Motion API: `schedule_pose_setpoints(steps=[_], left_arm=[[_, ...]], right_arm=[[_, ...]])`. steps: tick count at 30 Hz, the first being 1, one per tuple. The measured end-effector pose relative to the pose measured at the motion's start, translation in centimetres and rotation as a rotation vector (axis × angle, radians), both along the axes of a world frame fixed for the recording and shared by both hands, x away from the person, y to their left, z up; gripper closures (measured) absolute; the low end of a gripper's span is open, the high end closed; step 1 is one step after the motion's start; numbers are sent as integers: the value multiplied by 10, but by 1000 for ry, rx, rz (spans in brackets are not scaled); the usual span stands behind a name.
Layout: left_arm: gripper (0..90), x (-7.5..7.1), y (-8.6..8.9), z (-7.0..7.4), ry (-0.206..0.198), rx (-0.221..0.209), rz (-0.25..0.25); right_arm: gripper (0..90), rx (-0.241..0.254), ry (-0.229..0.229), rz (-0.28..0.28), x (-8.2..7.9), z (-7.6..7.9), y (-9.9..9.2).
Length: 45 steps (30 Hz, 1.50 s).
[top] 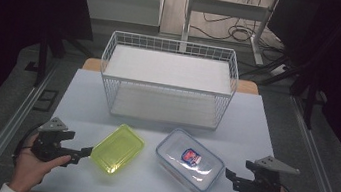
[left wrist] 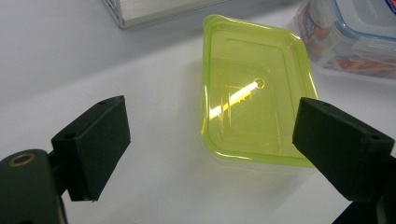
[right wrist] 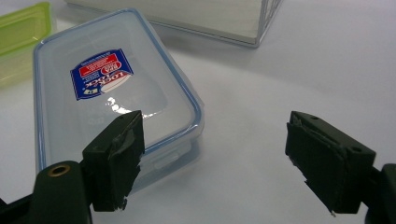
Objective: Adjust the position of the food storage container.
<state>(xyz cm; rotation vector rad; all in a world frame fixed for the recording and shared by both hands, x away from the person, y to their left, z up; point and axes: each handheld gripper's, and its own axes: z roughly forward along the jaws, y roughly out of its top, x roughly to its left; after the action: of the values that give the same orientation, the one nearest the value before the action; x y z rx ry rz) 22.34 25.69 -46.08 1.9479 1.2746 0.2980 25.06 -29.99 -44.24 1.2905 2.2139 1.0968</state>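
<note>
L gripper sits just left of the yellow-green box, jaws spread wide, nothing between them, not touching it. R gripper is near the right end of the clear box w/ blue-rimmed lid, jaws wide too, empty. Both boxes lie side by side at the counter front, lids on, before the white wire basket.

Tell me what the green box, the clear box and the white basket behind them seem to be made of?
The green box looks like glossy see-through plastic: a light streak glints off its lid. The clear box seems to be transparent plastic too, with a blue seal line round the lid, a printed label and side clips. The white basket appears to be thin coated metal wire in a grid; the coating could be paint or plastic.
</note>
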Motion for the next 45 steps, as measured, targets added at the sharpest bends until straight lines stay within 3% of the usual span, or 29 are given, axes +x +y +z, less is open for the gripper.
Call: schedule_pose_setpoints(steps=[9, 13, 14, 19, 20, 26, 28, 29, 31, 32, 33, 34, 37, 40, 45], left_arm=[[109, 0, 0, -1, 0, 8, -5], [108, 1, -1, -2, 3, 11, -7], [108, 1, -1, -3, 6, 10, -4], [108, 2, -2, -5, 11, 21, -7], [107, 2, -3, -5, 11, 24, -7], [107, 2, -5, -7, 13, 36, -11], [107, 2, -6, -7, 15, 40, -13], [107, 3, -6, -7, 16, 42, -14], [107, 2, -6, -8, 16, 43, -15], [106, 2, -6, -7, 15, 40, -15], [107, 2, -6, -7, 15, 40, -15], [107, 2, -6, -7, 14, 40, -17], [106, 2, -7, -7, 15, 39, -18], [105, 2, -7, -8, 17, 41, -24], [105, 2, -7, -8, 18, 42, -28]], right_arm=[[234, -2, 1, 47, 1, 9, 11], [261, -5, 9, 81, 2, 18, 25], [272, -13, 23, 108, 3, 23, 36], [300, -51, 64, 158, 3, 24, 57], [332, -80, 79, 195, 2, 23, 66], [466, -104, 101, 281, -5, 23, 85], [577, -119, 109, 335, -11, 24, 96], [577, -119, 109, 335, -11, 24, 96], [672, -124, 120, 361, -15, 23, 103], [749, -134, 149, 409, -19, 19, 112], [749, -134, 149, 409, -19, 19, 112], [821, -153, 172, 448, -23, 15, 120], [874, -174, 196, 486, -28, 10, 126], [892, -231, 238, 519, -33, -2, 136], [892, -277, 256, 516, -34, -10, 141]])
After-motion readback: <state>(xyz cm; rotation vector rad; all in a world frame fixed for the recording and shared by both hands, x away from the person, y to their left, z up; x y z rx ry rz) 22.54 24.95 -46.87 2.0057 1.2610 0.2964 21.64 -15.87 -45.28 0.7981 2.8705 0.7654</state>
